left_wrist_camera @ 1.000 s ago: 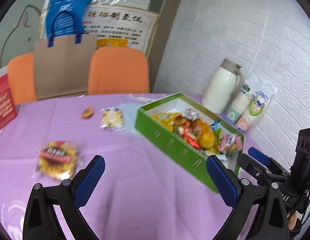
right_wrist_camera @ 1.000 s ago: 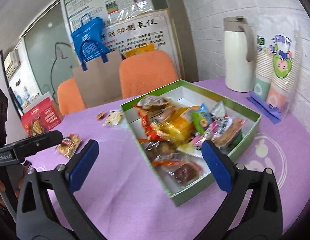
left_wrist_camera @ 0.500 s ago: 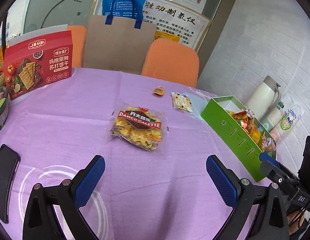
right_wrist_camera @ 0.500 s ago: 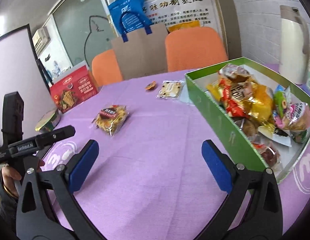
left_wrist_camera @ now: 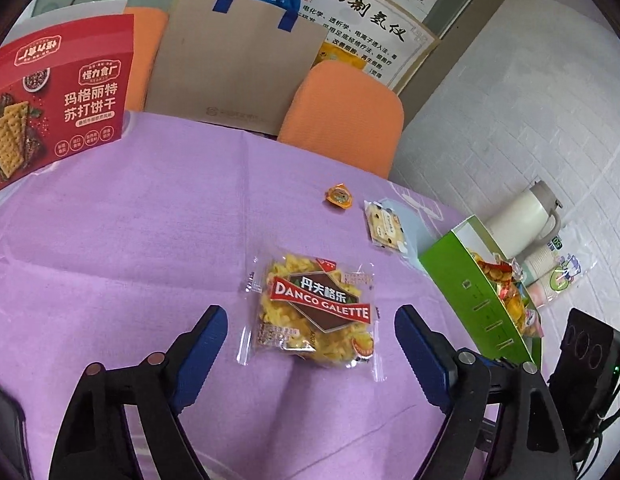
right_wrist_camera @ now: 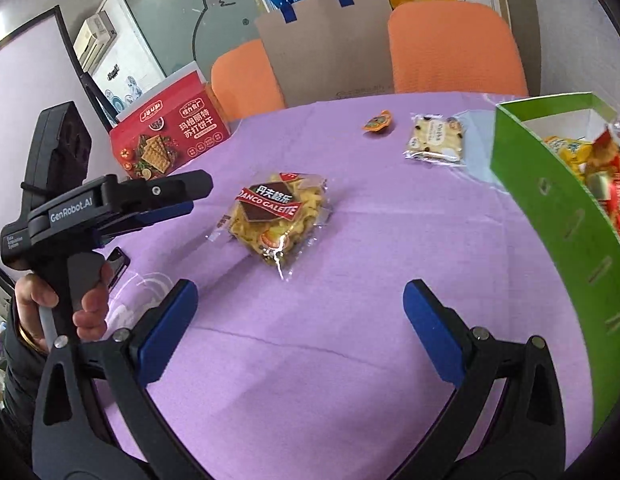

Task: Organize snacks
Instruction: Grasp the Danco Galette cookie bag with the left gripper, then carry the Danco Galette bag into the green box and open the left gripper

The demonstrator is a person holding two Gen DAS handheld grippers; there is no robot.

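Round table under a purple cloth (left_wrist_camera: 150, 240). Landmark: open green cardboard box (right_wrist_camera: 550, 208) at its far right edge, already heaped with wrapped snacks, so sorting is well along.

Still outside the box, largest first:
- clear-wrapped yellow galette packet with a brown and red label (left_wrist_camera: 314, 312), well left of the box, flat on the cloth;
- small pale cracker packet (left_wrist_camera: 384, 226), just beside the box's far corner;
- tiny orange jelly cup (left_wrist_camera: 339, 195), beyond the cracker, farther from the box.

Left gripper (left_wrist_camera: 310, 344): jaws spread wide, straddling the galette, no contact visible. Right gripper (right_wrist_camera: 298, 336): spread wide, empty, near the box. Judgement: three items remain; galette next.
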